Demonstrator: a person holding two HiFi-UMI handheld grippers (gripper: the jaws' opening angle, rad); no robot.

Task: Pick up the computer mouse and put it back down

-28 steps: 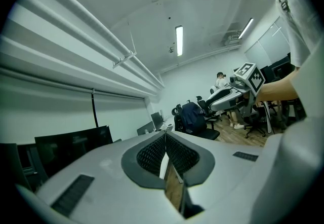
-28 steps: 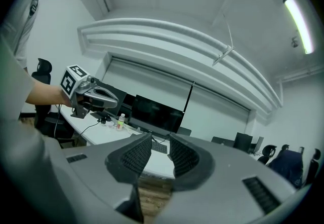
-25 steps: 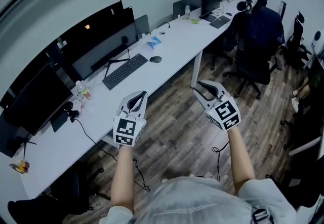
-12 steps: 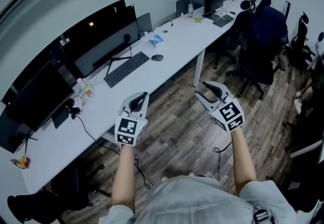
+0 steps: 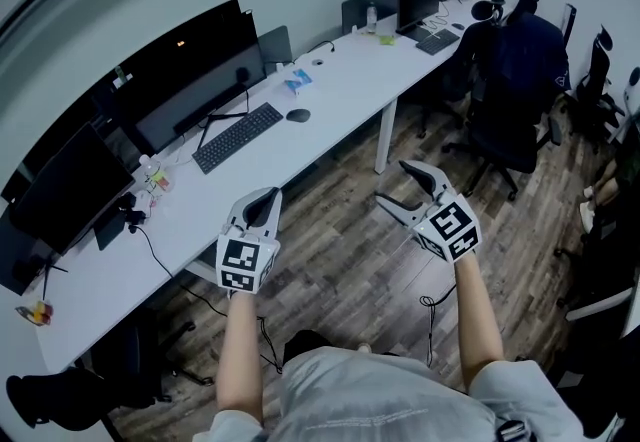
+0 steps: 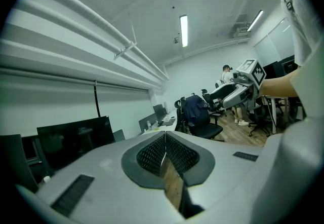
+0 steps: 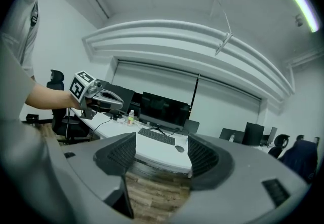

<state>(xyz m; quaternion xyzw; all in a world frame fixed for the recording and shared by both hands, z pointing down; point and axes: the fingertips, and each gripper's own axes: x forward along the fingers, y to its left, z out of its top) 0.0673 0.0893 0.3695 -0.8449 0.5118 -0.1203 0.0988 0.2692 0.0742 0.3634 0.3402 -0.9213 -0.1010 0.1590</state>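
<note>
Small dark oval mouse (image 5: 298,115) lies on smooth white desk (image 5: 340,90) beside flat black keyboard (image 5: 238,137), well apart from left gripper (image 5: 262,202), ribbed pads pressed together w/ nothing between, & right gripper (image 5: 393,184), spread wide, empty.

The long white desk (image 5: 340,95) carries a black keyboard (image 5: 238,137). The computer mouse (image 5: 298,115) lies just beside the keyboard, and a blue packet (image 5: 295,82) lies near it.
</note>
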